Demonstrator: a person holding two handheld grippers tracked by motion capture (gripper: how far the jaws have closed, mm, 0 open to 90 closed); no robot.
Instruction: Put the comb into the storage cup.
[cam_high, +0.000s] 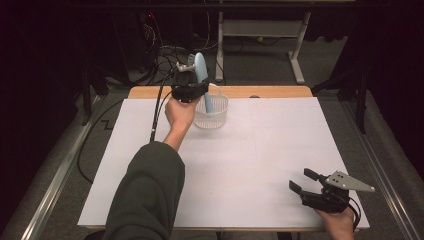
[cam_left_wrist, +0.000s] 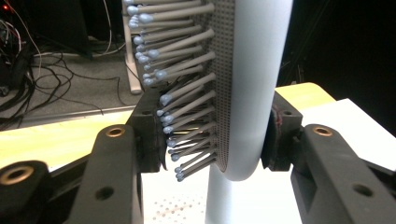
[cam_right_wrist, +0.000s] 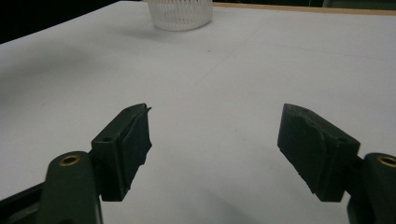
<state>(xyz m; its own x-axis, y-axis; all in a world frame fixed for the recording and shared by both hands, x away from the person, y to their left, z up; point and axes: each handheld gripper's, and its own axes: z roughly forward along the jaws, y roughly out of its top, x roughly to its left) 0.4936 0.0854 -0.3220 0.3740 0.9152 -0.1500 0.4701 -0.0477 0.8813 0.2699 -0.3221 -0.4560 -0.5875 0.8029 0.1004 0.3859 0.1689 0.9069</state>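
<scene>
We hold a pale blue plastic hairbrush with grey ball-tipped bristles (cam_high: 201, 80) in the left claw (cam_high: 192, 90), near the upper middle of the high view. The jaws are closed on the brush's head, one pad against the bristle side and the other against the smooth back, as the left gripper view (cam_left_wrist: 219, 140) shows close up. The brush stands nearly upright, and its handle reaches down into a small clear perforated plastic basket (cam_high: 220, 117) that sits on the white bench top (cam_high: 260, 165), near its far edge. Whether the handle's end already touches the basket floor we cannot tell.

The right claw (cam_high: 306, 182) waits at the lower right of the high view, low over the bench, its jaws wide apart with nothing between them; its own view looks across the bare white surface to the basket (cam_right_wrist: 180, 14) at the top of the frame.

We judge the work well along: the brush is gripped, carried and partly inside the basket. What seems left is to lower it fully, release it, and draw the left claw clear.
</scene>
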